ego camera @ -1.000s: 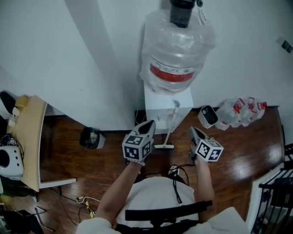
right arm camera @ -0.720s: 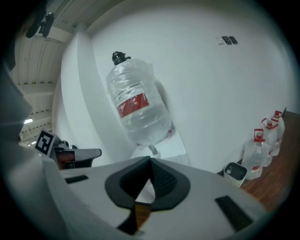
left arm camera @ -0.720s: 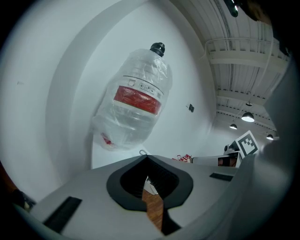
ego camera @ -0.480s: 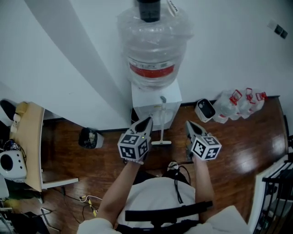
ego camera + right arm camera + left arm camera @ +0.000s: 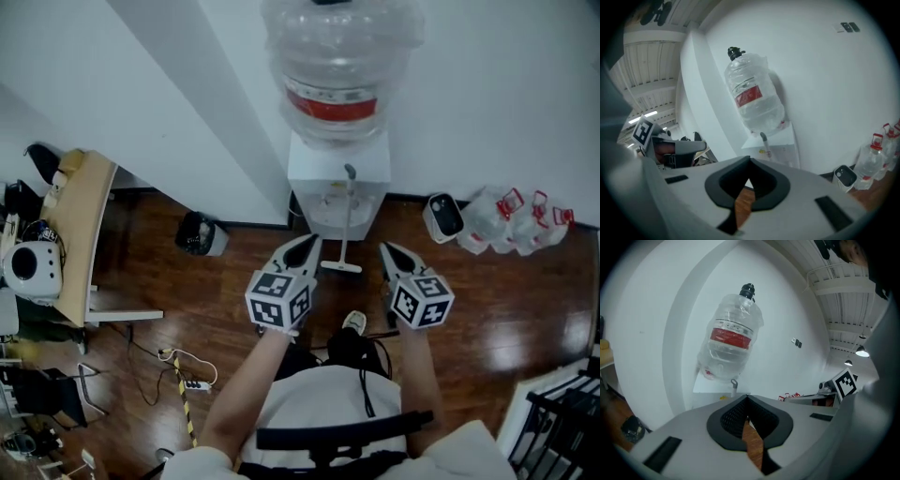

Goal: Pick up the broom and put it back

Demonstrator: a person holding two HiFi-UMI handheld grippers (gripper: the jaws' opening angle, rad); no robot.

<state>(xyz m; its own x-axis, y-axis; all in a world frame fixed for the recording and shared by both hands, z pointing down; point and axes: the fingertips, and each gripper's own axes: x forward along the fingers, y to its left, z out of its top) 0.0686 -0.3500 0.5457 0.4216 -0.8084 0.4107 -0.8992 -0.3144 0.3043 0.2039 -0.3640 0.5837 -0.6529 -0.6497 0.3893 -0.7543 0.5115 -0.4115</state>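
The broom [image 5: 345,225] leans upright against the front of the white water dispenser [image 5: 314,183], with its grey handle tip [image 5: 350,172] up and its flat white head [image 5: 340,267] on the wood floor. My left gripper [image 5: 307,244] is just left of the broom head, shut and empty. Just right of the head is my right gripper [image 5: 386,251], also shut and empty. In the left gripper view the handle tip [image 5: 734,383] shows above the closed jaws [image 5: 747,397]. In the right gripper view the handle [image 5: 764,140] stands above the closed jaws [image 5: 750,161].
A big water bottle [image 5: 339,66] tops the dispenser. A black bin [image 5: 199,234] stands by the wall at left, with a desk [image 5: 80,234] further left. At right are a white device [image 5: 443,216] and empty bottles [image 5: 516,220]. A power strip [image 5: 192,384] lies on the floor.
Both grippers have moved forward toward the dispenser and now flank the broom head. The broom has stayed leaning where it was. Both jaws stay shut.
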